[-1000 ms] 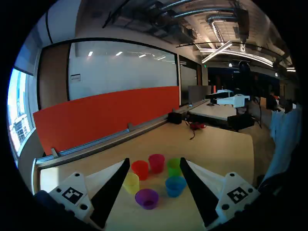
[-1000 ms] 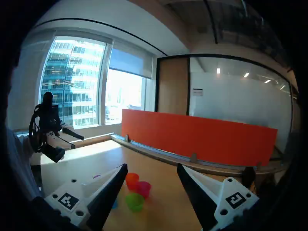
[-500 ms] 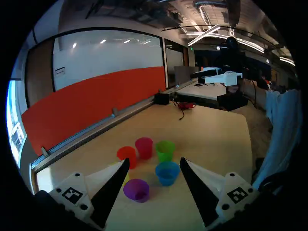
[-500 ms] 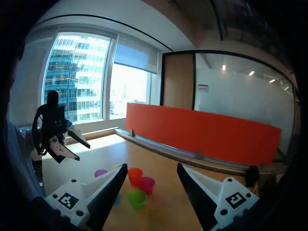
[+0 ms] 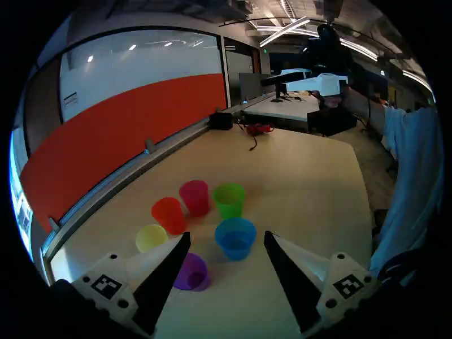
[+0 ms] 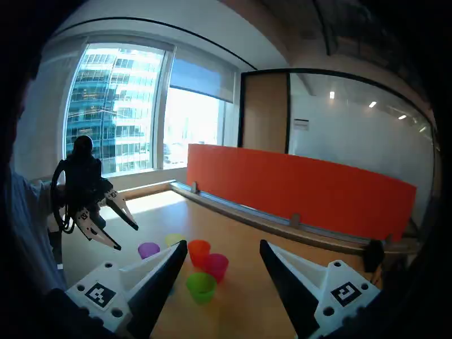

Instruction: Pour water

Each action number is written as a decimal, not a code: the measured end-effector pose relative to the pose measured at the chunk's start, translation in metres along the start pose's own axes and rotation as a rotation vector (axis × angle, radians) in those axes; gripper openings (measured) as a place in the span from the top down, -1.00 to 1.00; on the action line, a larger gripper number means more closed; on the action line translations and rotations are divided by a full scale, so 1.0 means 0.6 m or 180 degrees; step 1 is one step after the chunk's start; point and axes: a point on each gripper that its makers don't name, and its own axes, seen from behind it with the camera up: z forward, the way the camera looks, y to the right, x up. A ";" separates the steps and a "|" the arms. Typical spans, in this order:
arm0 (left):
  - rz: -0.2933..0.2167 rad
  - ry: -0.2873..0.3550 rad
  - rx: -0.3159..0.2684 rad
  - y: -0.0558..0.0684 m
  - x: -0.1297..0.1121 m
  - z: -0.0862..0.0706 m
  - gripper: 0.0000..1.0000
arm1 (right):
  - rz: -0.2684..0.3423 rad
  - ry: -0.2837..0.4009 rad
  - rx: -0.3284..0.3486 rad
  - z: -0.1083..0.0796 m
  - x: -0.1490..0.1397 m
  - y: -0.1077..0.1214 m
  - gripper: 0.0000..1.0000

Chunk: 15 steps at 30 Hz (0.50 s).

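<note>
In the left gripper view, the left gripper (image 5: 226, 237) is spread wide with nothing between its black fingers. It hangs just above a cluster of six small cups on the pale wooden table (image 5: 305, 169). The round blue plastic cup (image 5: 235, 238) sits between the fingertips. The purple plastic cup (image 5: 192, 274) is partly covered by the left finger. Beyond these stand the yellow plastic cup (image 5: 151, 237), orange plastic cup (image 5: 168, 214), pink plastic cup (image 5: 195, 198) and green plastic cup (image 5: 229, 199), close together. An orange partition panel (image 5: 113, 130) runs along the table's far edge, with a small black box (image 5: 220, 120) and a red cable bundle (image 5: 260, 129) near it. High and well apart is the right gripper (image 5: 277, 79), held by a person in a light blue sleeve (image 5: 412, 158).

In the right gripper view, the right gripper (image 6: 222, 244) is also released and empty, above the cups. Five can be counted: orange (image 6: 199, 251), pink (image 6: 216, 266), green (image 6: 201, 286), yellow (image 6: 174, 239) and purple (image 6: 149, 250). The left gripper (image 6: 127, 237), jaws apart, hangs beside the purple one. One tall window (image 6: 113, 113) lies behind.
</note>
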 end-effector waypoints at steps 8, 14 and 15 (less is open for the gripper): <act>0.0040 -0.0148 -0.0124 0.013 -0.024 0.036 -0.94 | -0.0027 -0.0045 0.0021 0.009 -0.014 -0.002 -0.98; 0.0037 -0.0266 -0.0179 0.016 -0.041 0.062 -0.94 | -0.0032 -0.0070 0.0028 0.012 -0.024 0.000 -1.00; 0.0039 -0.0286 -0.0184 0.017 -0.044 0.066 -0.94 | -0.0030 -0.0073 0.0027 0.012 -0.025 0.001 -0.99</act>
